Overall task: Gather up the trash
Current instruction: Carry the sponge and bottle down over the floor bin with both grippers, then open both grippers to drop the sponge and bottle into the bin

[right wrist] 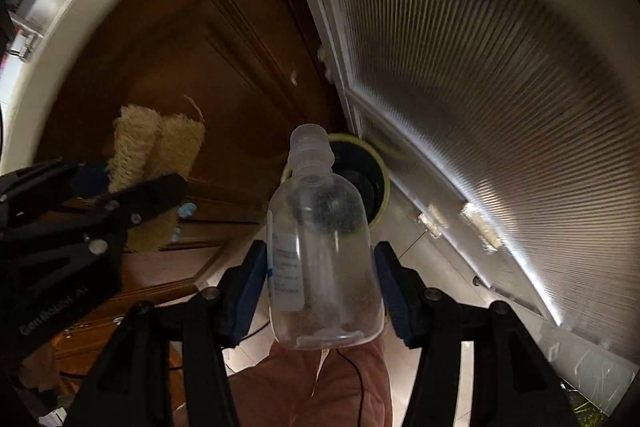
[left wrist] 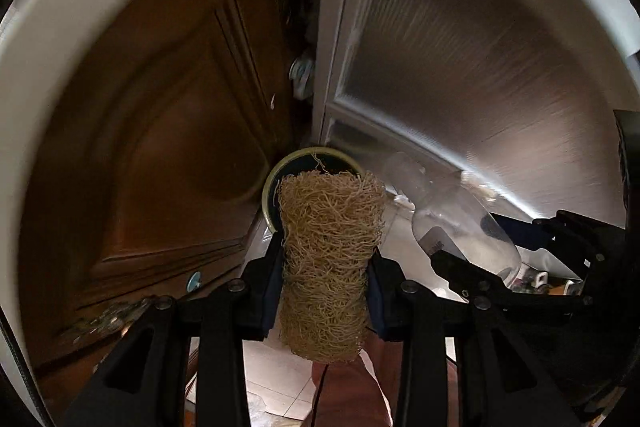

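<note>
one loofah sponge [left wrist: 326, 263], tan and fibrous, stands lengthwise between the blue pads of the left gripper [left wrist: 326, 283]; both pads press its sides, so the left gripper is clamped on it. one clear plastic bottle [right wrist: 322, 255], uncapped and with its neck pointing away from the camera, sits between the blue pads of the right gripper [right wrist: 324, 279]; both pads touch its walls, so the right gripper is clamped on it. the bottle carries one white label with blue print, too small to read.

one round bin [right wrist: 370, 179] with a pale yellow-green rim and dark interior lies beyond both items, at the foot of the doors. in the left wrist view the loofah covers part of the bin opening; in the right wrist view the bottle neck overlaps its left rim.

two doors flank the bin: one brown panelled wooden door [left wrist: 160, 131] on the left, one white-framed door with ribbed frosted glass [right wrist: 480, 87] on the right.

the right wrist view alone shows two metal hinges [right wrist: 460, 223] low on the glass door and grey lettering on the left gripper body, blurred and not legible. the left wrist view alone shows a small blue item [left wrist: 194, 281] on the wooden door. both views show a reddish-brown fabric [right wrist: 312, 387] below the jaws.
</note>
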`<state>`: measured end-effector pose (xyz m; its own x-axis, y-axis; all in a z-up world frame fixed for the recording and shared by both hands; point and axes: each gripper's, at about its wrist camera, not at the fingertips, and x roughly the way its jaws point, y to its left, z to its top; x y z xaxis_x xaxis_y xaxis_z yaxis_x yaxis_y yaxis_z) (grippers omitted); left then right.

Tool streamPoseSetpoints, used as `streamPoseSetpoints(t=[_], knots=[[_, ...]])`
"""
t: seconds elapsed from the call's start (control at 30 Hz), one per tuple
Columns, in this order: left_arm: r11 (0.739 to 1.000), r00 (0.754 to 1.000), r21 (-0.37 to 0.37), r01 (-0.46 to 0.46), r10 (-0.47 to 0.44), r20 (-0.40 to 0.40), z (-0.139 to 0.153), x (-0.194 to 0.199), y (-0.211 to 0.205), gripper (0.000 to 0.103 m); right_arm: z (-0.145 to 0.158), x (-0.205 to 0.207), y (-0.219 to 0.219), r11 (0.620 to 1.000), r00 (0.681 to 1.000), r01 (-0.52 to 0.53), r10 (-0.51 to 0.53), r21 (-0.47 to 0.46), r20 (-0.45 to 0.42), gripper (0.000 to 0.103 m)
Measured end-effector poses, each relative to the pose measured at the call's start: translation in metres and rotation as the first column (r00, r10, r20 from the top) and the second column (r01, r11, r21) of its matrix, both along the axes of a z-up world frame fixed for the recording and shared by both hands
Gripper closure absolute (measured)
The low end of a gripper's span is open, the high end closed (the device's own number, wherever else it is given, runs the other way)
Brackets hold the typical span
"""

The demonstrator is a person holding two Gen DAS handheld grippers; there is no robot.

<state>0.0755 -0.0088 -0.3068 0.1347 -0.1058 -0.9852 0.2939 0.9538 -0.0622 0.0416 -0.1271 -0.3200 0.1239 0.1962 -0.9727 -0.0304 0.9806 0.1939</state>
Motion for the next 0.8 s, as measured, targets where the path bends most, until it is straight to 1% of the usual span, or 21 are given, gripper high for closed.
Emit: streamPoseSetpoints(t=[0.1,0.23,0.37,0.43,0.53,0.6,0.63,0.67,0.7,0.73,0.8], knots=[[1.0,1.0,0.026,-0.008,0.009,-0.019,-0.038,0.007,-0.001,0.069,-0.033,0.008,0.0,1.0,1.0,-0.002,0.002,-0.002,-0.014,0.048],[0.997,0.999,0.07,-0.012,0.015,-0.042,-0.09,0.013,-0.004,0.069,-0.089,0.021,0.001,1.0,0.999,-0.008,0.008,-0.013,-0.04,0.048],[0.996,0.997,0.087,-0.018,0.024,-0.073,-0.142,0.018,-0.007,0.068,-0.13,0.032,0.007,0.998,0.999,-0.036,0.034,-0.046,-0.039,0.047],[0.995,0.997,0.102,-0.014,0.021,-0.075,-0.157,0.02,-0.008,0.066,-0.147,0.038,0.01,0.997,0.998,-0.054,0.052,-0.062,-0.034,0.047],[0.993,0.998,0.114,-0.013,0.019,-0.054,-0.17,0.024,-0.007,0.062,-0.166,0.046,0.013,0.996,0.997,-0.073,0.072,-0.058,-0.029,0.046],[0.994,0.999,0.107,-0.018,0.023,-0.047,-0.173,0.027,-0.005,0.057,-0.174,0.045,0.015,0.996,0.997,-0.083,0.083,-0.029,-0.003,0.047],[0.993,0.998,0.113,-0.026,0.032,-0.046,-0.175,0.029,-0.004,0.048,-0.177,0.047,0.014,0.996,0.996,-0.086,0.086,-0.03,0.01,0.047],[0.993,0.998,0.114,-0.035,0.04,-0.043,-0.176,0.031,-0.002,0.043,-0.18,0.048,0.013,0.996,0.996,-0.086,0.087,-0.034,0.016,0.047],[0.993,0.998,0.112,-0.04,0.045,-0.042,-0.176,0.033,0.0,0.036,-0.182,0.049,0.012,0.996,0.996,-0.086,0.087,-0.031,0.022,0.047],[0.993,0.998,0.112,-0.046,0.051,-0.041,-0.177,0.035,0.002,0.033,-0.183,0.05,0.009,0.996,0.996,-0.082,0.083,-0.022,0.022,0.047],[0.992,0.997,0.113,-0.055,0.06,-0.04,-0.175,0.037,0.004,0.033,-0.182,0.049,0.006,0.998,0.998,-0.066,0.066,-0.001,0.021,0.047]])
